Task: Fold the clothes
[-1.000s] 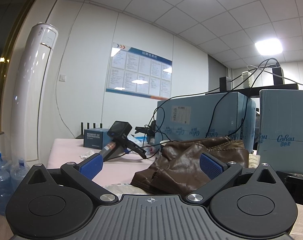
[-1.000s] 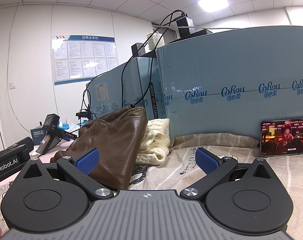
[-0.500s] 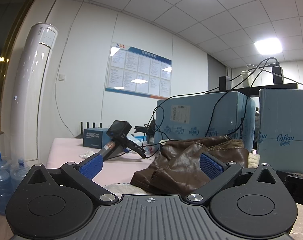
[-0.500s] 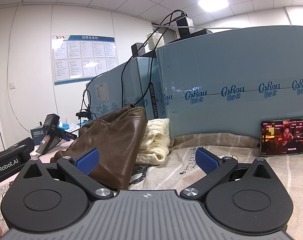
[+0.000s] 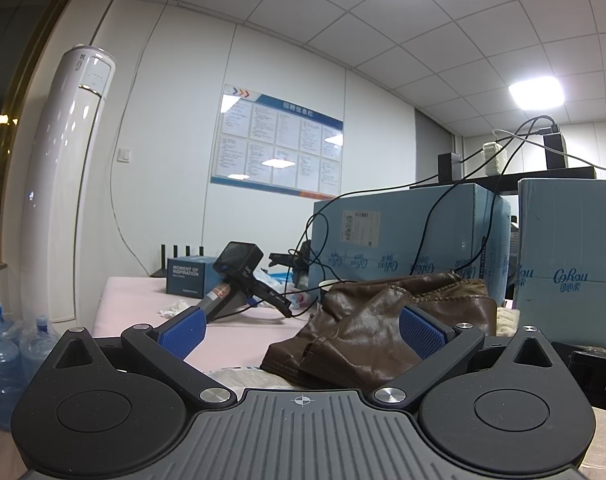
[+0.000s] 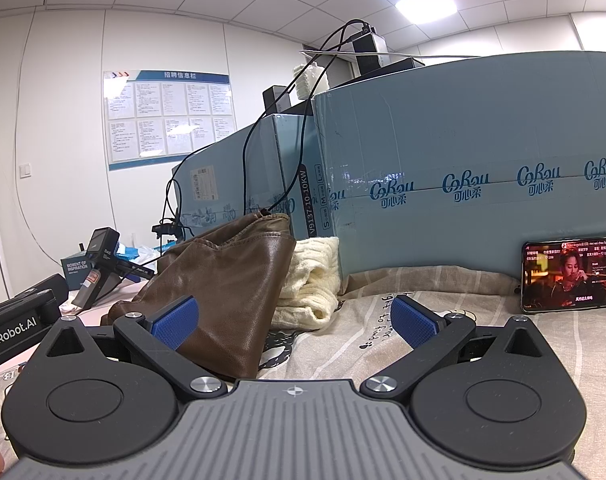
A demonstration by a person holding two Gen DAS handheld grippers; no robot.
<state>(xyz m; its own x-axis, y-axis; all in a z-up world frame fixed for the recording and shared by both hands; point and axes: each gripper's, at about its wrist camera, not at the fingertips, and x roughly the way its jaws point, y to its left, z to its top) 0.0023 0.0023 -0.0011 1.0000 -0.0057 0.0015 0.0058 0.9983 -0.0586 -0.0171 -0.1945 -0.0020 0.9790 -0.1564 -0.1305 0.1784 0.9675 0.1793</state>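
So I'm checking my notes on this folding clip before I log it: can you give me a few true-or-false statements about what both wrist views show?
1. The left hand-held gripper is open and holds nothing. True.
2. The right hand-held gripper is shut on the brown leather garment. False: it is open and empty.
3. A cream knitted garment lies beside the brown leather garment. True.
4. The phone lies face down with a dark screen. False: it stands propped against the blue carton, its screen lit.
5. Water bottles stand on the floor by the table. True.
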